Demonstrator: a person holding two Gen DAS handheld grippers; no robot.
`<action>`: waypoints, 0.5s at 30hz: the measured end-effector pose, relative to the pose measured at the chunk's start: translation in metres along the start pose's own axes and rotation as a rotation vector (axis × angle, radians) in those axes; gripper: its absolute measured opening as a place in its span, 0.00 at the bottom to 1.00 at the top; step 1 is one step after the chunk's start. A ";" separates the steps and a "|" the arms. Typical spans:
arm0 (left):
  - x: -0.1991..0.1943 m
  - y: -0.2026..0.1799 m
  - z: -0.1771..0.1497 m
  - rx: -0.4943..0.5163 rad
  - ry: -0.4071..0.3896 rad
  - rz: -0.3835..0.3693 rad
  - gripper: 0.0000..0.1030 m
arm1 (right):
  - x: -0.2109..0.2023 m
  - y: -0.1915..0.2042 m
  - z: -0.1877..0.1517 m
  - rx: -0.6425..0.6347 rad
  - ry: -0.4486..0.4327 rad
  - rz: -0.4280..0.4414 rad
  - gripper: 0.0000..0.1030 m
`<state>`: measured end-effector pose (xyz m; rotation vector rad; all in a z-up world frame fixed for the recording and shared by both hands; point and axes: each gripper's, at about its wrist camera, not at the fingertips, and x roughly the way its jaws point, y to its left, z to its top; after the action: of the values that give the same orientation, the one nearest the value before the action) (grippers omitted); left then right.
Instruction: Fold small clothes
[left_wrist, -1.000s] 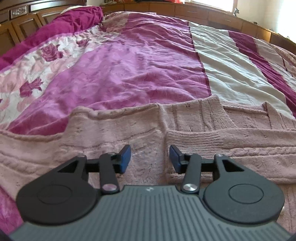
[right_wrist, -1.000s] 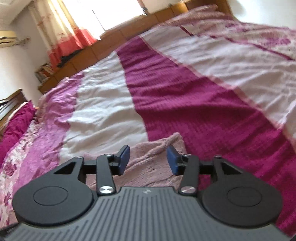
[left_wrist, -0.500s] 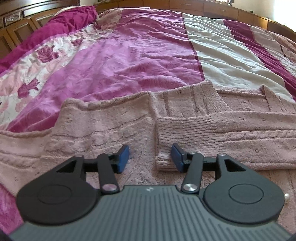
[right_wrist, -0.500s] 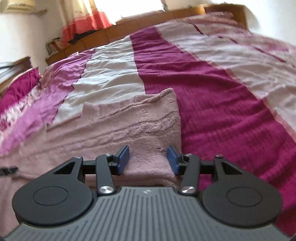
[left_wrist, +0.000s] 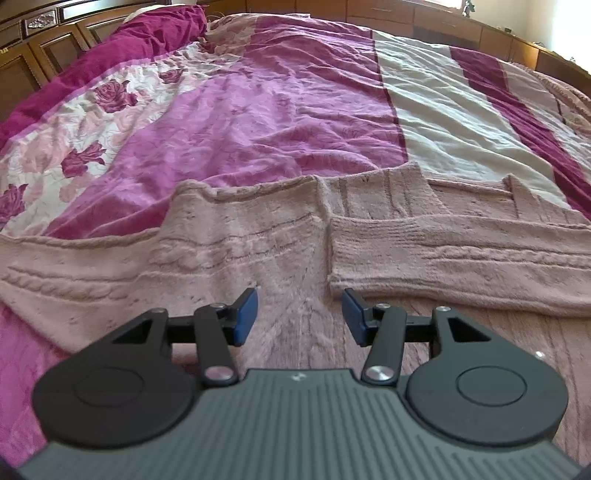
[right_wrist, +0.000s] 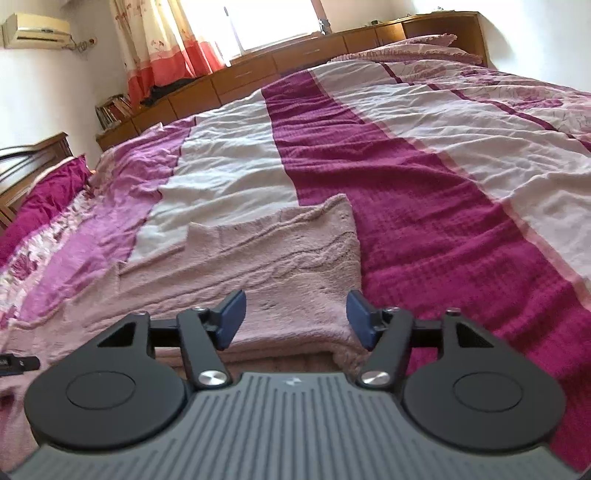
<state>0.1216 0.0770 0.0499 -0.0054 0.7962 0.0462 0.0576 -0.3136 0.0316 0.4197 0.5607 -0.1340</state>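
Sunlit bedroom walls and a long run of brown wooden cabinets (right_wrist: 295, 59) frame a wide bed (right_wrist: 424, 192) covered by a striped quilt in magenta, cream and rose-patterned pink. High up beyond the right hand-held gripper (right_wrist: 294, 317), towards its left, a white air conditioner (right_wrist: 35, 31) sits on the wall, with red-and-cream curtains (right_wrist: 162, 48) beside a bright window.

Spread flat across the quilt is a dusty-pink cable-knit sweater (left_wrist: 236, 251). Seen from the left wrist camera, the left hand-held gripper (left_wrist: 299, 314) hovers low over the body of the knit, its blue-padded fingers (left_wrist: 245, 314) standing well apart with nothing between them. Just ahead and to the right of that gripper, one sleeve (left_wrist: 461, 258) lies folded across the chest, its ribbed cuff end near the right fingertip. The other sleeve stretches out to the gripper's left, onto the magenta cover. A carved dark wooden headboard (left_wrist: 40, 40) shows far ahead on the left.

From the right wrist camera, the right hand-held gripper is also spread wide and holds nothing. It hangs over the sweater's edge (right_wrist: 295, 258), where the knit ends against the dark magenta stripe to the gripper's right. A small black object (right_wrist: 18, 363) lies on the knit far to the left; what it is cannot be told.
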 end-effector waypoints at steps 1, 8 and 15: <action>-0.004 0.001 -0.002 -0.002 0.000 -0.005 0.51 | -0.005 0.002 -0.001 0.001 0.001 0.006 0.69; -0.032 0.004 -0.011 -0.002 -0.003 -0.004 0.52 | -0.044 0.018 -0.011 -0.013 0.004 0.059 0.73; -0.056 0.007 -0.022 0.012 -0.032 -0.013 0.72 | -0.070 0.033 -0.027 0.012 0.019 0.094 0.81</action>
<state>0.0667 0.0817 0.0746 0.0015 0.7644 0.0293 -0.0069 -0.2717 0.0600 0.4587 0.5579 -0.0439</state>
